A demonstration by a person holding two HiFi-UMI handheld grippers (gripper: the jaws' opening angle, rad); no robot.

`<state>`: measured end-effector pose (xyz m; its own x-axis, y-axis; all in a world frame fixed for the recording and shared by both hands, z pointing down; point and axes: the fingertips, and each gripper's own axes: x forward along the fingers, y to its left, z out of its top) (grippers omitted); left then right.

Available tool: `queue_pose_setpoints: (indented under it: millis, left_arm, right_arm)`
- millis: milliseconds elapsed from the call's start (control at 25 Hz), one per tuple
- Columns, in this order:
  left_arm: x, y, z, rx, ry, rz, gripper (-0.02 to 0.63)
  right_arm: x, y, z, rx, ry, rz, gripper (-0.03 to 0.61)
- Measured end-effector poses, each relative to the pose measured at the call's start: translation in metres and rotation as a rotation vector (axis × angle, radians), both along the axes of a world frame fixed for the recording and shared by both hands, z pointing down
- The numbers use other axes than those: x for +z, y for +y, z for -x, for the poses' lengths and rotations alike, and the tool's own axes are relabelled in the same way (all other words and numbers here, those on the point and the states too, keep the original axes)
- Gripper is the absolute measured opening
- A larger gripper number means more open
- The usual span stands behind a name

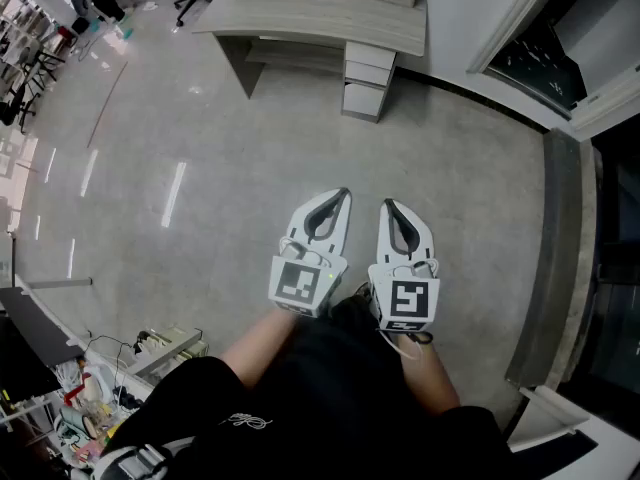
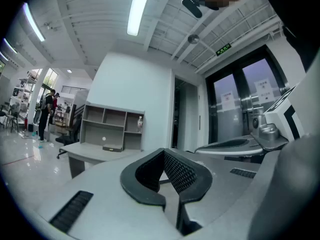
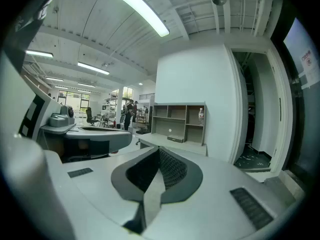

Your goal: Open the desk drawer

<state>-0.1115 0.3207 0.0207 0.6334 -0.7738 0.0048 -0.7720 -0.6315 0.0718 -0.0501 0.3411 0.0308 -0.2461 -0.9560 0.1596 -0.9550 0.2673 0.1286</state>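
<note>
Closest to me, the left gripper [image 1: 343, 197] and the right gripper [image 1: 388, 206] hang side by side in front of the person's dark clothing, both pointing out roughly level over the bare floor [image 1: 200, 178]. In the left gripper view its claw [image 2: 164, 151] is pressed together, the ribbed pads meeting with nothing between them. The right gripper view shows the same: its claw [image 3: 159, 149] is together and empty. Neither gripper touches anything.

Beyond the tips there is only open floor. Well apart from them, against the far wall, stands the desk [image 1: 320, 18] with an open-fronted shelf unit [image 3: 177, 120] on top. The drawer stack [image 1: 367, 76] sits under the desk's right end as the head view shows it. From this far I judge the drawer fronts to be closed, but I cannot make out a handle or finger lip on any of them.

So I read this as the approach step: the opening itself has not begun. The next move calls for crossing the floor to the desk's drawer end, lowering one gripper to the height of a drawer front, and spreading its claw before it arrives. Once close, I would look for the handle or the top edge of the front, close onto it, and pull straight back along the runners.
</note>
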Motion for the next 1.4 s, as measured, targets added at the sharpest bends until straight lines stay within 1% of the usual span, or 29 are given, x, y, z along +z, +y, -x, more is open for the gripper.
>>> queue_pose_setpoints:
  millis: [240,360,560,640,840,920,1120,1280,1400]
  left_arm:
    - [0.006,0.001,0.005,-0.007,0.005,0.016,0.005]
    - [0.009,0.002,0.012,-0.013,0.001,0.026,0.005]
    - [0.013,-0.001,0.029,-0.029,-0.004,0.031,0.005]
    - [0.015,-0.004,0.039,-0.038,-0.005,0.035,0.005]
    - [0.022,-0.014,0.073,-0.067,-0.001,0.055,0.005]
    - [0.027,-0.018,0.088,-0.070,-0.014,0.058,0.005]
    - [0.034,-0.033,0.128,-0.079,-0.020,0.082,0.005]
    - [0.033,-0.042,0.149,-0.080,-0.003,0.079,0.005]
    - [0.038,-0.047,0.157,-0.086,0.009,0.089,0.005]
  right_arm:
    - [0.004,0.002,0.005,0.000,-0.022,0.022,0.005]
    - [0.005,0.002,0.014,-0.018,-0.008,0.008,0.006]
    - [0.008,-0.003,0.028,-0.023,0.002,0.029,0.005]
    - [0.009,-0.007,0.034,-0.026,0.011,0.029,0.006]
    - [0.015,-0.015,0.057,-0.025,-0.003,0.052,0.006]
    - [0.019,-0.018,0.067,-0.023,-0.004,0.065,0.006]
    - [0.025,-0.027,0.088,0.002,-0.002,0.098,0.006]
    - [0.024,-0.032,0.091,0.055,-0.004,0.108,0.006]
    - [0.026,-0.033,0.087,0.079,0.011,0.118,0.006]
